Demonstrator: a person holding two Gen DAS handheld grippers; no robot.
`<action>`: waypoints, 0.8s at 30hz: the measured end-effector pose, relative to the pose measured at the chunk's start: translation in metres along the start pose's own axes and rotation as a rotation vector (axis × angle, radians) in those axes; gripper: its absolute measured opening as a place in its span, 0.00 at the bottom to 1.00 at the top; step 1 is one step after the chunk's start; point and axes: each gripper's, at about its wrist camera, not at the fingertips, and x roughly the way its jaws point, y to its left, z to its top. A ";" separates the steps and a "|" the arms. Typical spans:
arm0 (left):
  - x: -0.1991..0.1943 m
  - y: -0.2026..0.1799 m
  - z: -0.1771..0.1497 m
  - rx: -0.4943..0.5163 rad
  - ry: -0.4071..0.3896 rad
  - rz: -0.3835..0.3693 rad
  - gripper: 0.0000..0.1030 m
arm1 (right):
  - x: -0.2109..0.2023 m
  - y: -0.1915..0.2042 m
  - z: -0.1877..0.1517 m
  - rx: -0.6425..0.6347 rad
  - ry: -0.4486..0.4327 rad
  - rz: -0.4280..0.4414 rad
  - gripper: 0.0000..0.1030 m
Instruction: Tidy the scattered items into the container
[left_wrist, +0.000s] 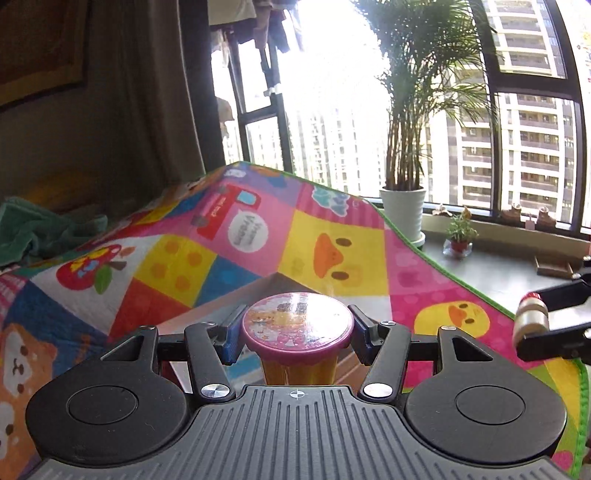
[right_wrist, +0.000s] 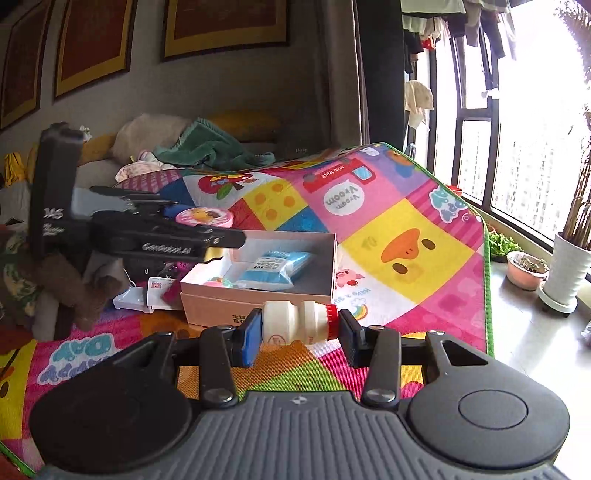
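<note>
My left gripper (left_wrist: 297, 332) is shut on a round tub (left_wrist: 297, 321) with a pink picture lid and an orange body, held upright above the play mat. In the right wrist view that left gripper (right_wrist: 203, 221) hovers with the tub (right_wrist: 204, 216) over the left end of an open cardboard box (right_wrist: 258, 308). The box holds a blue packet (right_wrist: 273, 264) and a small pink-green ball (right_wrist: 218, 283). My right gripper (right_wrist: 301, 334) is shut on a small white bottle (right_wrist: 295, 325) with a red cap, lying sideways between the pads in front of the box. At the right edge of the left wrist view the right gripper (left_wrist: 533, 320) shows with the bottle (left_wrist: 528, 325).
The colourful play mat (right_wrist: 406, 251) rises up behind the box. Soft toys (right_wrist: 74, 284), clothes and a green towel (right_wrist: 207, 147) pile at the left. A white packet (right_wrist: 147, 295) lies left of the box. Plant pots (right_wrist: 569, 273) stand on the window ledge at the right.
</note>
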 end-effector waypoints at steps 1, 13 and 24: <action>0.011 0.006 0.005 -0.021 0.004 -0.009 0.60 | 0.003 0.000 0.003 -0.005 0.005 0.005 0.41; -0.028 0.083 -0.062 -0.266 0.160 0.116 1.00 | 0.067 0.002 0.059 0.011 0.033 0.058 0.42; -0.099 0.095 -0.121 -0.249 0.204 0.232 1.00 | 0.172 0.029 0.082 0.065 0.161 0.028 0.43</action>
